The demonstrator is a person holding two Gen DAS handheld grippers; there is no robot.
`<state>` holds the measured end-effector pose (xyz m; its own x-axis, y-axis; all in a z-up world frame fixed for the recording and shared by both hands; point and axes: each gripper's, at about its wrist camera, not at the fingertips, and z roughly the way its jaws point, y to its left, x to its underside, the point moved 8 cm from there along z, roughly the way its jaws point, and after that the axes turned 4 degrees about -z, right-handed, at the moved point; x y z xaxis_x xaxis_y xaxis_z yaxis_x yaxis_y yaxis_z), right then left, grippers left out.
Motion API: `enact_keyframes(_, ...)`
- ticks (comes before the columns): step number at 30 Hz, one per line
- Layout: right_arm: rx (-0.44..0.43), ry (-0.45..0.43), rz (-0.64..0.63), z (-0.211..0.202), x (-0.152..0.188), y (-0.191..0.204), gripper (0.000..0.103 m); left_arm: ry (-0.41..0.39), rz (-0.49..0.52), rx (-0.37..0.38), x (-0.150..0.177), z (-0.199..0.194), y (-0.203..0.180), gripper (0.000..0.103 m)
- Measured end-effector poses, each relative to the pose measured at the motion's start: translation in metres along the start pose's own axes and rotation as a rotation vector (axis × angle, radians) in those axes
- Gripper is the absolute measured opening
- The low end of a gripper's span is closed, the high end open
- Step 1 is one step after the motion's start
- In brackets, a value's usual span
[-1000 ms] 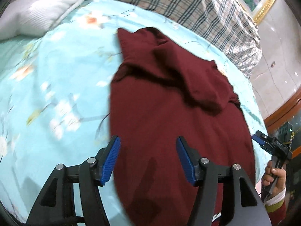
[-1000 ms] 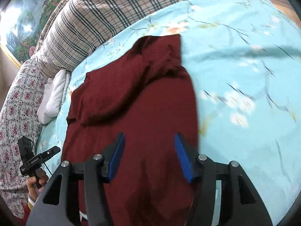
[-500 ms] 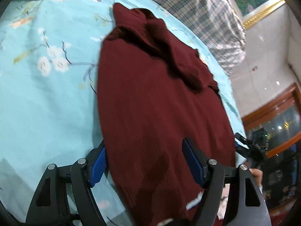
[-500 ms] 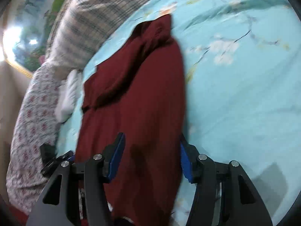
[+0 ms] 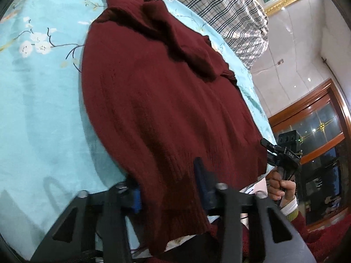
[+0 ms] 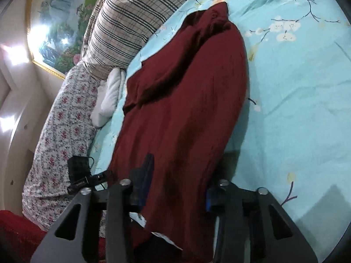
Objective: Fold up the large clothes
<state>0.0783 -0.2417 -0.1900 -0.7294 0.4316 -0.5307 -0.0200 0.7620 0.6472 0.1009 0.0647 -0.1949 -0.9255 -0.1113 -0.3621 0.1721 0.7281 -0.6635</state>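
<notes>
Your maroon knit sweater [image 5: 166, 100] lies spread on the floral turquoise bed sheet [image 5: 41, 109], hem hanging over the near edge. Your left hand-held gripper [image 5: 169, 188] and right hand-held gripper [image 6: 177, 186] both straddle that hem, jaws wide apart, gripping nothing.

Maroon sweater [image 6: 186, 100] spread on the floral bed, hem at the near edge.
The right tongs [image 6: 176, 183] straddle the hem, jaws apart, cloth draped between the blue pads [image 6: 146, 176]. A plaid pillow [image 6: 133, 19] and white pillow [image 6: 108, 97] lie at the bed's [image 6: 296, 100] far edge; the left tongs [image 6: 87, 178] sit beside the hem's other corner.
</notes>
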Motion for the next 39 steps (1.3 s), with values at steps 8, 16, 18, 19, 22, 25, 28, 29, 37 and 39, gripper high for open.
enact_keyframes(8, 0.025, 0.062, -0.026, -0.005, 0.02, 0.0, 0.005, -0.021, -0.024, 0.008, 0.0, -0.001, 0.002, 0.01)
enact_keyframes(16, -0.062, -0.045, -0.052, -0.027, -0.01, 0.024, 0.005, -0.135, 0.005, 0.054, -0.027, -0.039, -0.023, 0.009)
enact_keyframes(18, -0.088, -0.08, -0.076, -0.033, -0.026, 0.036, 0.005, -0.177, 0.026, 0.066, -0.043, -0.051, -0.036, 0.009)
enact_keyframes(19, -0.101, -0.103, -0.091, -0.036, -0.037, 0.043, 0.005, -0.197, 0.034, 0.073, -0.05, -0.057, -0.042, 0.009)
enact_keyframes(22, -0.118, -0.159, -0.127, -0.041, -0.07, 0.055, 0.005, -0.258, 0.048, 0.099, -0.082, -0.071, -0.058, 0.009)
enact_keyframes(25, -0.107, -0.205, -0.149, -0.038, -0.11, 0.058, 0.005, -0.297, 0.067, 0.111, -0.116, -0.073, -0.068, 0.009)
enact_keyframes(28, -0.05, -0.222, -0.167, -0.022, -0.158, 0.05, 0.005, -0.328, 0.067, 0.094, -0.157, -0.066, -0.069, 0.009)
enact_keyframes(29, -0.04, -0.222, -0.166, -0.017, -0.169, 0.045, 0.005, -0.337, 0.064, 0.088, -0.17, -0.065, -0.067, 0.009)
enact_keyframes(37, 0.13, -0.158, -0.098, 0.064, -0.269, -0.021, 0.005, -0.331, -0.028, -0.023, -0.29, 0.004, -0.018, 0.009)
enact_keyframes(39, 0.184, -0.11, -0.036, 0.089, -0.277, -0.053, 0.005, -0.309, -0.051, -0.062, -0.304, 0.025, 0.0, 0.009)
